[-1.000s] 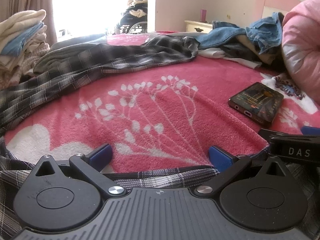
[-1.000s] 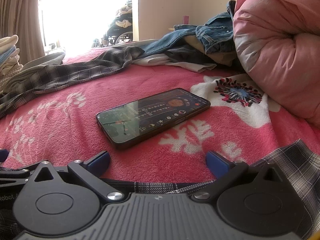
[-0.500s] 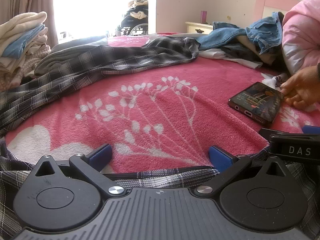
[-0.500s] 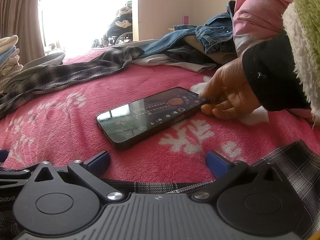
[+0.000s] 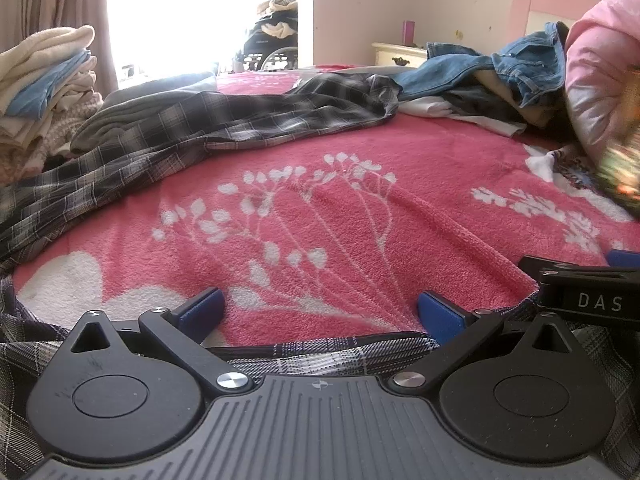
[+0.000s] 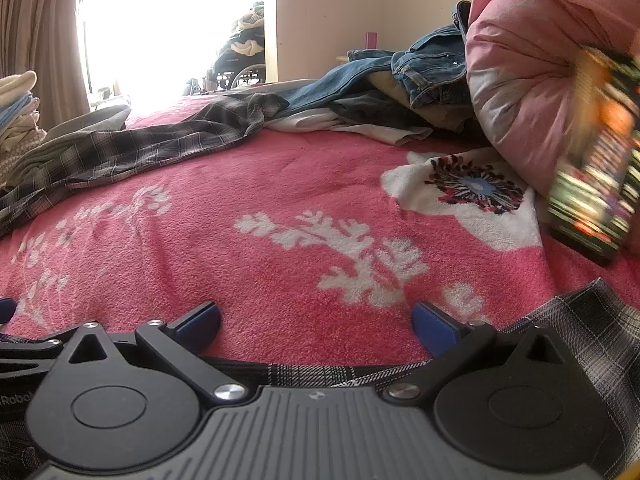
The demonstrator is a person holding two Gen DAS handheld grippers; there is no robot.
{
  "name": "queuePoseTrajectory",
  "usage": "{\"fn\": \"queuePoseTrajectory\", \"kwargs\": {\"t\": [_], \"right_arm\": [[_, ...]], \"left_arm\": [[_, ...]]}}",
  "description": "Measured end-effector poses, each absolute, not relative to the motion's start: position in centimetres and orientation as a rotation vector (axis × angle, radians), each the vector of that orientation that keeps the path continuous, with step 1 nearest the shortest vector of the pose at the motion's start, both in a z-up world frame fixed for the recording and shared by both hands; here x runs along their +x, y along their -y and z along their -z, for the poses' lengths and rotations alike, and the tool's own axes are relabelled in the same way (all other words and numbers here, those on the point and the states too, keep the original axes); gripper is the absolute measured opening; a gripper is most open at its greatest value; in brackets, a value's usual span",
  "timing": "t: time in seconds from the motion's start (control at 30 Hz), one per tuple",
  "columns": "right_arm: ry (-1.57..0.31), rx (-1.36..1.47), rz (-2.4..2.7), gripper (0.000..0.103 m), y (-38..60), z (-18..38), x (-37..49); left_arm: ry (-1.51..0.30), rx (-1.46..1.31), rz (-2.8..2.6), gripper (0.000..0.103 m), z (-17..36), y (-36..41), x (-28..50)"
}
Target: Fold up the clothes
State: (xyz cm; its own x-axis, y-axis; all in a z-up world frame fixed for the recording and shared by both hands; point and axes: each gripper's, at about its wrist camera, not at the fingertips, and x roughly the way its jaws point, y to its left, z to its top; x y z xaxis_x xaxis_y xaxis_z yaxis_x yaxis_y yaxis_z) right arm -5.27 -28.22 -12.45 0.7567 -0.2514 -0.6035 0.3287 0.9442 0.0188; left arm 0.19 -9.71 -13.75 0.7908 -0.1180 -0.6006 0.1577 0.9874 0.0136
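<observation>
Bed (image 5: 360, 216) covered by a pink fleece blanket with white floral print; a bright window with a brown curtain (image 5: 52, 4) stands behind it, and a cream nightstand (image 5: 400, 54) sits against the far wall. A stack of folded clothes (image 5: 44, 76) rises at the far left. A heap of jeans (image 5: 500, 68) and other unfolded garments lies beside a pink pillow (image 6: 532, 80) at the right. The middle of the blanket is open and flat. A blurred phone (image 6: 596, 168) appears tilted at the right edge of the right wrist view. The plaid shirt (image 5: 192, 132) stretches from the far clothes heap across the left side; more plaid cloth lies under both tools at the near edge. Left gripper (image 5: 320, 312) and right gripper (image 6: 316, 320): blue fingers spread wide, nothing between them, resting side by side.
</observation>
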Motion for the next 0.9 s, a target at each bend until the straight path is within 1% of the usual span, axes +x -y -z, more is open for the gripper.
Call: {"fn": "queuePoseTrajectory", "kwargs": {"t": [0.73,0.9], "right_arm": [[-0.639,0.129,0.315,0.103,28.24,12.43,-5.26],[-0.639,0.128,0.316,0.103,28.28,12.41,-5.29]], "left_arm": [[-0.638,0.068,0.144,0.103,13.67,9.74,0.04],[-0.636,0.048,0.151,0.103,12.98,9.25,-0.10]]}}
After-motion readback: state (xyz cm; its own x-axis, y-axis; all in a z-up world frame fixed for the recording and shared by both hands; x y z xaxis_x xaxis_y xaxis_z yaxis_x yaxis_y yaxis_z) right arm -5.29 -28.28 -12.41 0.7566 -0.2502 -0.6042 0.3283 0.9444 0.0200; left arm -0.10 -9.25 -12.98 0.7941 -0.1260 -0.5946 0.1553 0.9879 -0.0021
